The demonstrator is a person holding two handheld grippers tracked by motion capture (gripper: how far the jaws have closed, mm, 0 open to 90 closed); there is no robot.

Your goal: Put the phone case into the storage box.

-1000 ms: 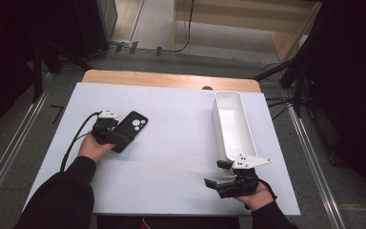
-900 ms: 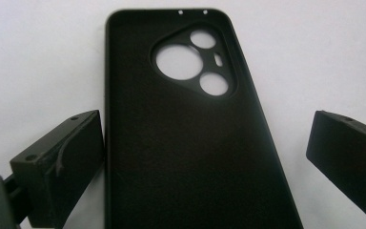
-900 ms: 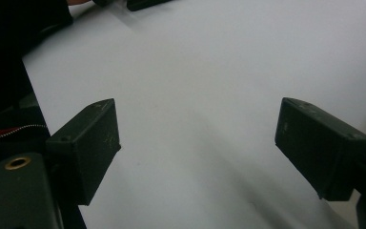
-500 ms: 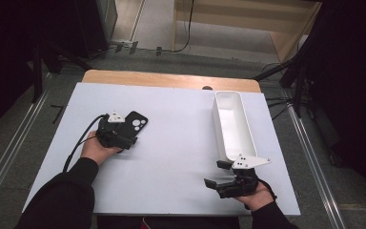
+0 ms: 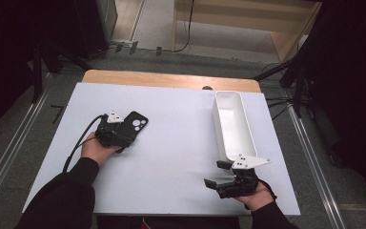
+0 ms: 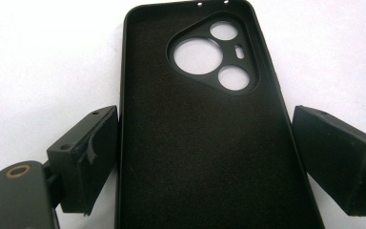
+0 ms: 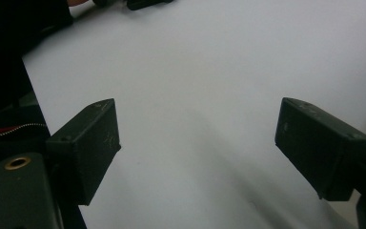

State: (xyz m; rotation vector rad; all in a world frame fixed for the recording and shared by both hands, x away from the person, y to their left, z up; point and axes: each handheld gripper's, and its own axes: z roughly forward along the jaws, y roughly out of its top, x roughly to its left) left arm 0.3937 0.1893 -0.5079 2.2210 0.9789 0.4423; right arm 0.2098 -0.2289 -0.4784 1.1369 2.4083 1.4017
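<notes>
At left centre of the high view, the left gripper (image 5: pixel 122 135) has just been closing its jaws around the black phone case (image 6: pixel 205 133), lying hollow-side up, apparently to lift it, while the right gripper (image 5: pixel 219 175), lower right, waits with jaws apart beside the white bin (image 5: pixel 232 125).

White table (image 5: pixel 171 162): black phone case (image 5: pixel 134 126) flat at left, white oblong bin (image 5: pixel 233 125) at right, well apart.

This looks like a lab or recording studio. A white table (image 5: pixel 171 143) stands between metal floor rails (image 5: pixel 9 157), with dark stands (image 5: pixel 43 62) at far left and cables (image 5: pixel 188 28) across the far floor.
</notes>
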